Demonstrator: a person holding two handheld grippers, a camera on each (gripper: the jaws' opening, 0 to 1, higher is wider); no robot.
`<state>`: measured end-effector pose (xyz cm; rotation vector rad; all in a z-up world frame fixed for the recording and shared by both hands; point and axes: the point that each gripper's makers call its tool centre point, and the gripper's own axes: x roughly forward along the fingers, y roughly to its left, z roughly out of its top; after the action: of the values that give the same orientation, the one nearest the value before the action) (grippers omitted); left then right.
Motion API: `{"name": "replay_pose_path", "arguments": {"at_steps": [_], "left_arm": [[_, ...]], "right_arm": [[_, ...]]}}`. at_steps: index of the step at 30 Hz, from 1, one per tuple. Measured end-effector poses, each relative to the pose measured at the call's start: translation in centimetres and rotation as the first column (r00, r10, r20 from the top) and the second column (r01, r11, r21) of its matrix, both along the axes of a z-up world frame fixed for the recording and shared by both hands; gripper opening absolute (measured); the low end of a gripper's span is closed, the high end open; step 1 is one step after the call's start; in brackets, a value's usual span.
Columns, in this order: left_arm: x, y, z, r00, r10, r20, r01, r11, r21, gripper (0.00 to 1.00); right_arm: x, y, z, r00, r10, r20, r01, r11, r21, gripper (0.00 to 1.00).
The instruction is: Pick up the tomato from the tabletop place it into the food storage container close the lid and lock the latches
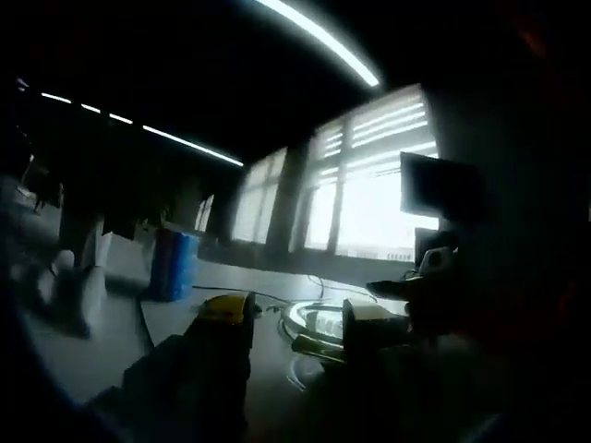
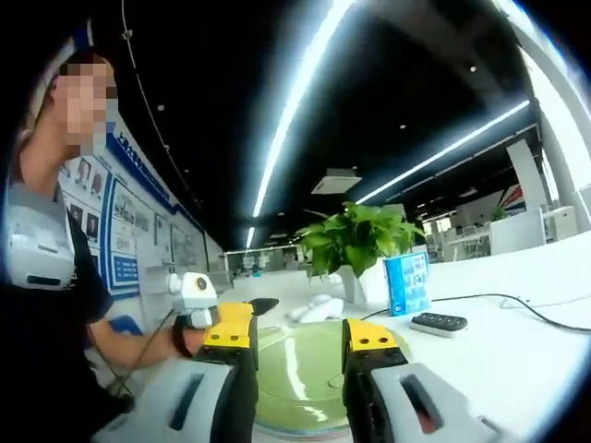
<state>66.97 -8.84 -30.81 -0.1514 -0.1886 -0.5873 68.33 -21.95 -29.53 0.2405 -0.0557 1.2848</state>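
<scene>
Right gripper (image 2: 300, 355): jaws apart, empty, over the green container lid (image 2: 305, 378). Left gripper (image 1: 286, 323): jaws apparently parted near the clear container (image 1: 319, 318); view too dark for certainty.

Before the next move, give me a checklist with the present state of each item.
1. Right gripper free to grasp: ok, its jaws stand apart with nothing between them.
2. Left gripper free to grasp: cannot tell, the left gripper view is too dark.
3. Green lid within reach: ok, it lies on the white table just beyond the right gripper's jaws.
4. Tomato located: cannot tell.
5. Container open or shut: cannot tell, the clear rim by the left gripper is too dim to read.
6. Clutter near the lid: ok, the remote, cable, plant and blue box sit apart from it.
</scene>
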Motion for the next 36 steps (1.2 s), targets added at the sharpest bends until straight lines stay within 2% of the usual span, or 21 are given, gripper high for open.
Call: {"name": "replay_pose_path", "arguments": {"at_steps": [1, 2, 3, 6, 7, 12, 15, 23, 25, 27, 29, 30, 31, 32, 33, 35, 36], "left_arm": [[-0.1, -0.3, 0.0, 1.0, 0.006, 0.023, -0.007, 0.999, 0.033, 0.32], [-0.2, -0.8, -0.4, 0.999, 0.009, 0.033, -0.012, 0.996, 0.09, 0.32], [-0.2, -1.0, -0.6, 0.999, 0.01, 0.033, -0.014, 0.993, 0.115, 0.32], [-0.4, -1.5, -0.7, 1.0, -0.001, 0.022, -0.001, 0.993, 0.115, 0.33], [-0.5, -1.4, -0.4, 0.999, 0.0, 0.041, -0.005, 0.994, 0.113, 0.33], [-0.7, -1.2, 0.0, 0.999, -0.004, 0.049, -0.001, 0.995, 0.098, 0.32], [-0.6, -1.3, -0.3, 0.999, -0.007, 0.035, 0.003, 0.994, 0.11, 0.32], [-0.6, -1.3, -0.7, 1.0, -0.012, 0.017, 0.01, 0.993, 0.119, 0.31], [-0.4, -1.1, -0.7, 1.0, -0.01, 0.012, 0.009, 0.994, 0.111, 0.3], [-0.3, -1.0, -1.0, 1.0, -0.007, -0.005, 0.008, 0.994, 0.106, 0.29], [-0.3, -1.0, -1.1, 1.0, -0.01, -0.016, 0.012, 0.995, 0.102, 0.27], [-0.3, -1.0, -1.0, 1.0, -0.011, -0.011, 0.013, 0.995, 0.101, 0.26], [-0.3, -1.0, -1.0, 1.0, -0.011, -0.012, 0.013, 0.995, 0.103, 0.24], [-0.3, -1.0, -1.1, 1.0, -0.01, -0.014, 0.011, 0.994, 0.107, 0.23], [-0.3, -0.9, -1.1, 1.0, -0.009, -0.017, 0.011, 0.994, 0.11, 0.22], [-0.4, -0.8, -1.0, 1.0, -0.009, -0.015, 0.011, 0.995, 0.102, 0.22], [-0.4, -0.7, -0.9, 1.0, -0.01, -0.015, 0.012, 0.995, 0.098, 0.22]], "right_arm": [[-0.1, 0.0, 0.1, 1.0, 0.008, -0.001, -0.008, 1.0, 0.006, 0.3], [-0.2, 0.0, 0.2, 1.0, 0.009, -0.002, -0.009, 1.0, 0.007, 0.3], [-0.2, 0.0, 0.1, 1.0, 0.007, 0.001, -0.007, 1.0, -0.001, 0.3], [-0.1, 0.1, -0.5, 1.0, 0.001, 0.004, -0.001, 0.999, -0.032, 0.3], [-0.1, 0.2, -0.9, 1.0, 0.001, 0.007, -0.001, 0.998, -0.055, 0.3], [-0.3, 0.3, -1.6, 1.0, -0.007, 0.025, 0.01, 0.993, -0.117, 0.3], [-0.8, 0.5, -2.3, 0.999, 0.013, 0.041, -0.005, 0.986, -0.169, 0.3], [-1.1, 0.4, -3.1, 0.999, 0.029, 0.036, -0.02, 0.978, -0.208, 0.31], [-1.2, 0.4, -2.9, 0.998, 0.034, 0.06, -0.02, 0.976, -0.219, 0.31], [-0.5, 0.3, -2.7, 0.996, 0.006, 0.088, 0.018, 0.963, -0.268, 0.31], [0.1, 0.3, -2.6, 0.995, -0.019, 0.101, 0.051, 0.944, -0.327, 0.31], [0.2, 0.8, -2.0, 0.995, -0.015, 0.096, 0.047, 0.94, -0.338, 0.31], [0.3, 0.8, -2.3, 0.997, -0.021, 0.071, 0.047, 0.922, -0.384, 0.31], [0.5, 1.0, -2.8, 0.998, -0.017, 0.057, 0.041, 0.886, -0.461, 0.31], [0.6, 1.1, -3.5, 0.998, 0.0, 0.067, 0.037, 0.836, -0.548, 0.31], [0.1, 1.5, -4.3, 0.994, 0.065, 0.084, 0.006, 0.759, -0.652, 0.32], [0.2, 1.5, -4.5, 0.993, 0.079, 0.091, 0.004, 0.732, -0.682, 0.32]]}}
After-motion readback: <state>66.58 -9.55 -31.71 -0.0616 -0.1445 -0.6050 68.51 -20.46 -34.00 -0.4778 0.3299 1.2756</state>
